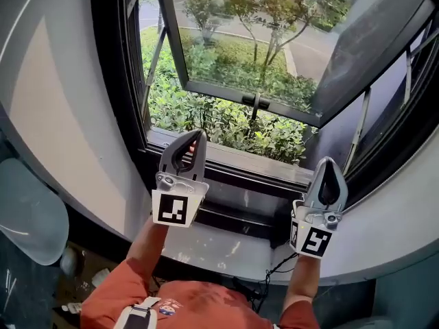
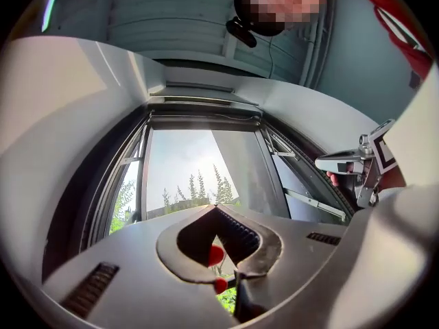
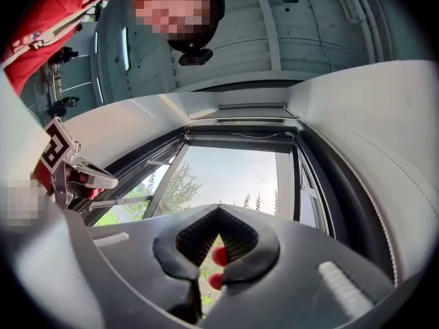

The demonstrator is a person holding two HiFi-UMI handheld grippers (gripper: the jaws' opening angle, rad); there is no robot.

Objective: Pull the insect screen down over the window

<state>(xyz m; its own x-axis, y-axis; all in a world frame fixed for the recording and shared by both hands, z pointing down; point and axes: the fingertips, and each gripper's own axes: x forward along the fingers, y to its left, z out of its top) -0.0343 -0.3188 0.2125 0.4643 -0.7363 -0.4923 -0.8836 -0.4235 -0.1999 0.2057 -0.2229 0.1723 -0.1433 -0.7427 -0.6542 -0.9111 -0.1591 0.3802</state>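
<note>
The window (image 1: 226, 67) has a dark frame, and its glass sash (image 1: 302, 40) is swung outward. Across the top of the opening runs a pale rail (image 2: 204, 101), also in the right gripper view as the rail (image 3: 255, 123); I see no screen mesh over the opening. My left gripper (image 1: 195, 134) is raised in front of the lower frame, shut and empty. To its right and a little lower, my right gripper (image 1: 328, 162) is also shut with nothing in it. Both point up toward the window top, the left gripper (image 2: 216, 208) and the right gripper (image 3: 219, 208) with jaws closed together.
A grey sill (image 1: 219, 249) runs under the frame, with a black cable (image 1: 274, 273) lying on it. Curved pale walls (image 1: 62, 115) flank the opening on both sides. A handle (image 1: 255, 101) sits on the sash's lower edge. Shrubs (image 1: 206, 115) grow outside.
</note>
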